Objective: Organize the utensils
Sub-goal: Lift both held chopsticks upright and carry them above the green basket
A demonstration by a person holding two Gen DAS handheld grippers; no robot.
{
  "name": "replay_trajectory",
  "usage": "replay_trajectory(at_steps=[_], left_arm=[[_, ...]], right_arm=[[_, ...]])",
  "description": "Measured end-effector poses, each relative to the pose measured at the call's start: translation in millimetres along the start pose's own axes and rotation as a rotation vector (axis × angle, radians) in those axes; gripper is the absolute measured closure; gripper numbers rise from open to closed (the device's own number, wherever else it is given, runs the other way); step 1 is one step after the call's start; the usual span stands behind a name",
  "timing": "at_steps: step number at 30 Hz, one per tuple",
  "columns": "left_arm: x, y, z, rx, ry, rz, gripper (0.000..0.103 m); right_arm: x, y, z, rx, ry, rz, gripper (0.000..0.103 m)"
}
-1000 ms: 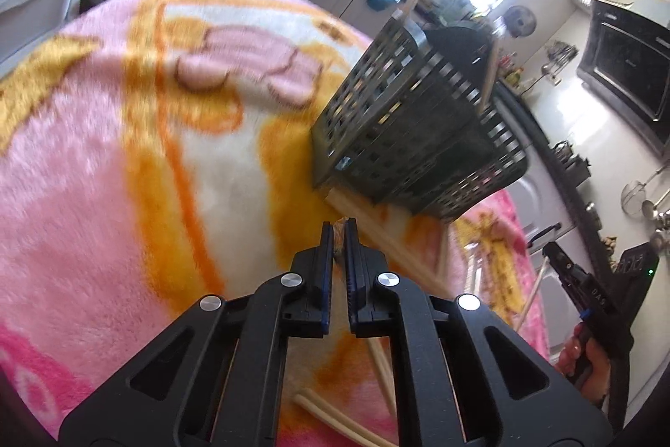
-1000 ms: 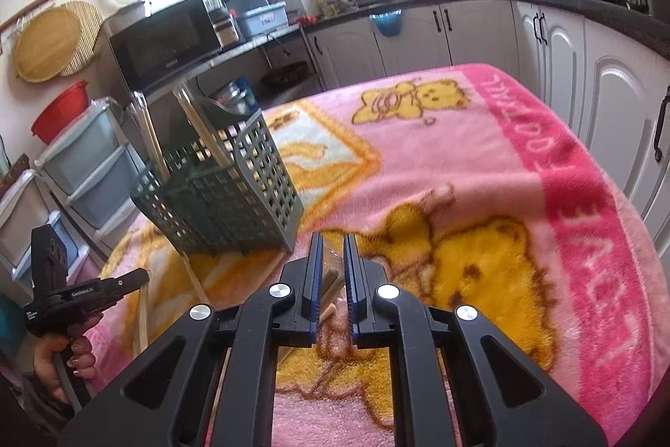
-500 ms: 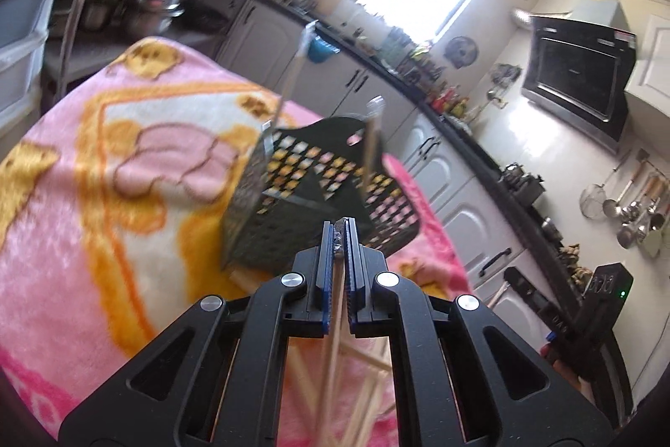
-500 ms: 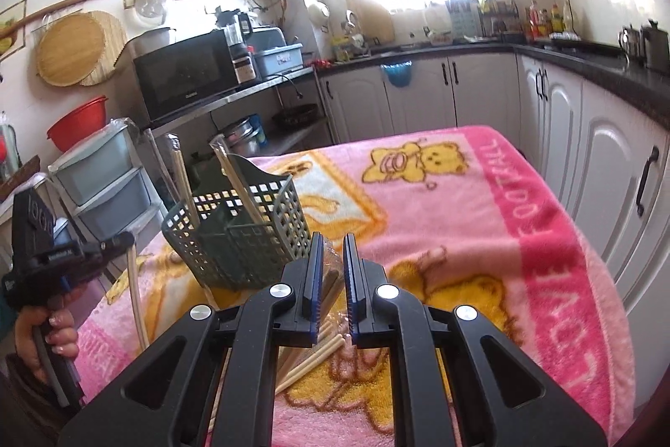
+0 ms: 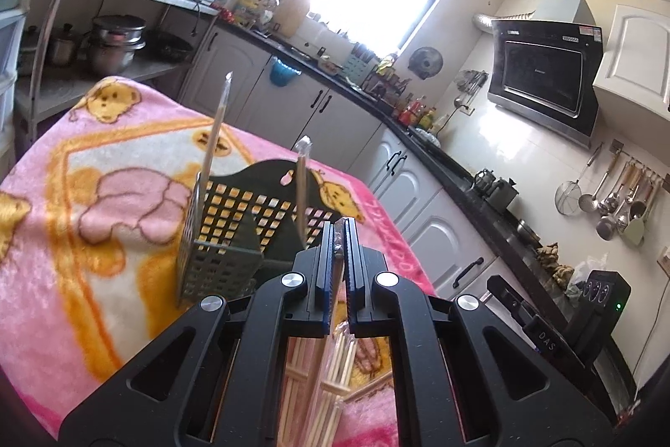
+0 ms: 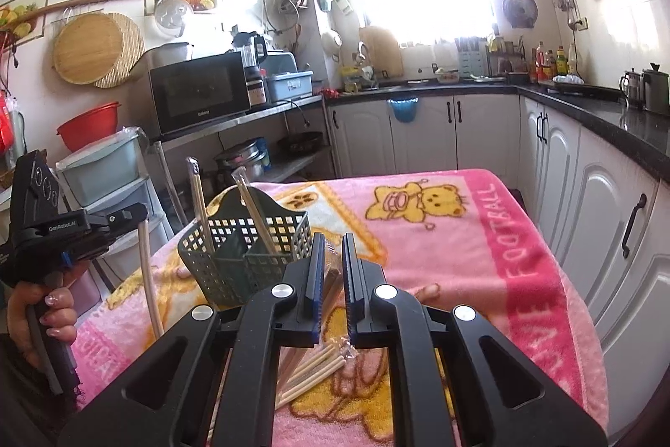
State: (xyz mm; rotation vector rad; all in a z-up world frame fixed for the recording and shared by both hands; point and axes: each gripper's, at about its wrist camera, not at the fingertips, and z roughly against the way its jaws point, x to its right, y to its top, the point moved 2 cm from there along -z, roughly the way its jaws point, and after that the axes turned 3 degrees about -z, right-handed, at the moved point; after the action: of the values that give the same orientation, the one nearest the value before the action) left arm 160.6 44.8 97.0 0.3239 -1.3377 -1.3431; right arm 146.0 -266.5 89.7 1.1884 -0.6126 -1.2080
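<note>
A dark green perforated utensil basket (image 5: 234, 233) (image 6: 247, 254) stands on the pink bear blanket (image 5: 83, 229) (image 6: 481, 237). Two wrapped chopstick pairs (image 5: 213, 137) (image 6: 255, 212) stand in it. My left gripper (image 5: 339, 237) is shut on a wrapped chopstick pair (image 5: 318, 375), held up in front of the basket; in the right wrist view that pair (image 6: 146, 279) hangs from it at the left. My right gripper (image 6: 331, 250) is slightly open and empty, above several loose chopsticks (image 6: 314, 371) on the blanket.
White cabinets (image 6: 607, 237) and a black counter (image 6: 607, 112) run along the right and back. A shelf with a microwave (image 6: 197, 95) and plastic drawers (image 6: 109, 174) stands left of the table. The table edge falls off at the right.
Both grippers have risen and tilted up. The left gripper closed on a chopstick pair and lifted it off the blanket. The right gripper stayed slightly open and empty.
</note>
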Motion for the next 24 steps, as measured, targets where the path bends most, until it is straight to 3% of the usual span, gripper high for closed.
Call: replay_trajectory(at_steps=[24], left_arm=[[24.7,60.1,8.0,0.130,-0.008,-0.098,0.101]], right_arm=[[-57.5,43.1,-2.3,0.092,0.110,0.133,0.095]])
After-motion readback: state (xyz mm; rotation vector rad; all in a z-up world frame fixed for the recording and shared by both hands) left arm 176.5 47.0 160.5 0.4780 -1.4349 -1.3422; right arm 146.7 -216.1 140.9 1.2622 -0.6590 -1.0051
